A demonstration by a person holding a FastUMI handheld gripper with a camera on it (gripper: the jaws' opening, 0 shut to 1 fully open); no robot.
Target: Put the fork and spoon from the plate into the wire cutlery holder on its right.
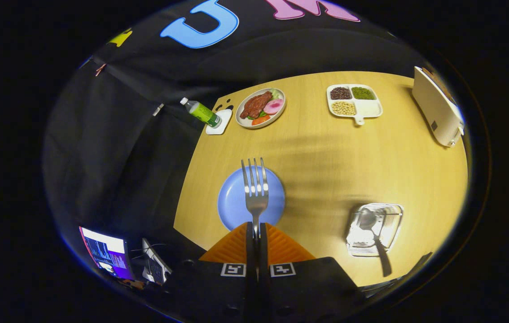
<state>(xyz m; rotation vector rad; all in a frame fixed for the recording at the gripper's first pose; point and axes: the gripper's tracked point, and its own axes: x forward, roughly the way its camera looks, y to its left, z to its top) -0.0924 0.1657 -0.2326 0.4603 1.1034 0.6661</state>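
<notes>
My gripper (255, 229) is shut on the handle of a silver fork (255, 188), whose tines point ahead of the fingers, high over the table. Below the fork lies the round blue plate (236, 202), bare where it shows. To the right of the plate stands the wire cutlery holder (375, 229), seen from above, with a spoon (373, 233) standing in it, bowl up and dark handle down.
At the far side of the wooden table (326, 152) sit a plate of food (261, 107), a green bottle (200, 112) on a white coaster, a divided tray of beans (354, 102) and a white toaster (437, 107). A screen (106, 253) glows below the table's left edge.
</notes>
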